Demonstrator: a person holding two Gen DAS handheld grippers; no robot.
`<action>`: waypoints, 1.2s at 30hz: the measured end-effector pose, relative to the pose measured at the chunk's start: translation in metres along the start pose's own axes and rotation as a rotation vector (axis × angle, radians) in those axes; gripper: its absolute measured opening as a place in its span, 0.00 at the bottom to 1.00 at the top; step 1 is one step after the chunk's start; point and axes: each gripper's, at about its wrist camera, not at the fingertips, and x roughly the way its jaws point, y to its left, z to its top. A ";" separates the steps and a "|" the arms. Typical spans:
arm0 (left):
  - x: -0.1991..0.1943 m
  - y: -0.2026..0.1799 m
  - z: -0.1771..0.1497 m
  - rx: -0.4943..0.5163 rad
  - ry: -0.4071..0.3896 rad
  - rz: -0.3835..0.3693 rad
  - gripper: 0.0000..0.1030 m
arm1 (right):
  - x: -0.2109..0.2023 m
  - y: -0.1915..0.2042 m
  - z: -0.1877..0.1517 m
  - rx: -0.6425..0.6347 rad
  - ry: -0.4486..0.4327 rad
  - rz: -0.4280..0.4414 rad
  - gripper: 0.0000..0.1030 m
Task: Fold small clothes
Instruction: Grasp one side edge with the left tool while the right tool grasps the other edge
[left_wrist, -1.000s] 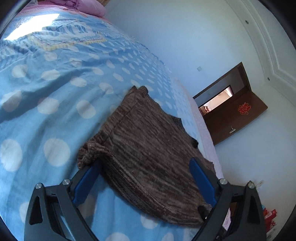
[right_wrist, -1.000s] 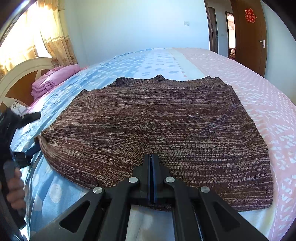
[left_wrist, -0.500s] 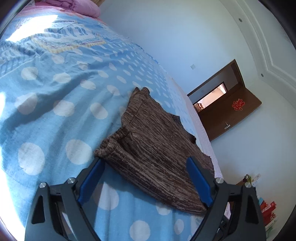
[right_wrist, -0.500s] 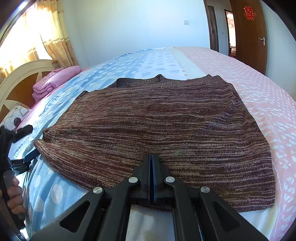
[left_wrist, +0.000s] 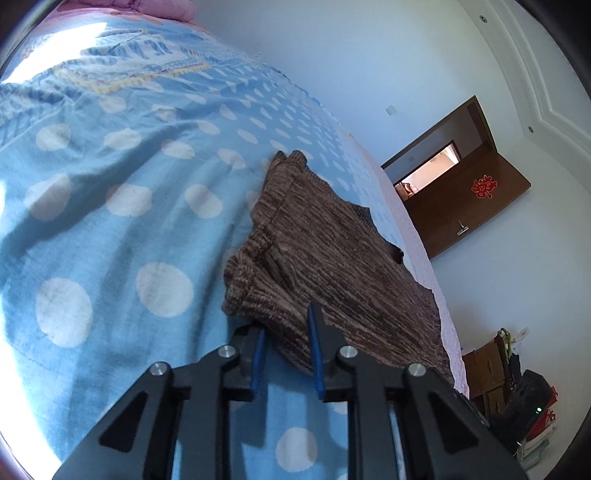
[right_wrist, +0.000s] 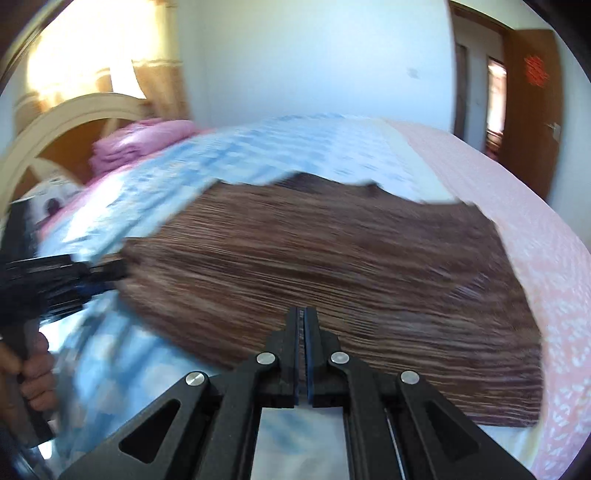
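The left tongs (left_wrist: 286, 341), wide open a second ago, are being narrowed around the brown knitted sweater's (left_wrist: 332, 258) corner, not yet fully clamped; the right tongs (right_wrist: 303, 350) are being kept pinched on its hem, so a fold lift is judged imminent

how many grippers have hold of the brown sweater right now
1, perhaps 2. The right gripper is shut on the near hem of the brown knitted sweater. The left gripper straddles its corner, jaws narrowed but with a visible gap.
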 end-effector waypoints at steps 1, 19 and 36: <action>0.001 -0.003 0.004 0.013 -0.002 0.011 0.20 | 0.000 0.011 0.004 -0.015 0.000 0.053 0.05; 0.017 -0.001 0.026 0.056 0.056 -0.058 0.57 | 0.073 0.066 0.015 0.099 0.171 0.304 0.24; 0.064 -0.009 0.062 0.041 0.076 -0.097 0.58 | 0.062 0.039 0.013 0.172 0.137 0.315 0.04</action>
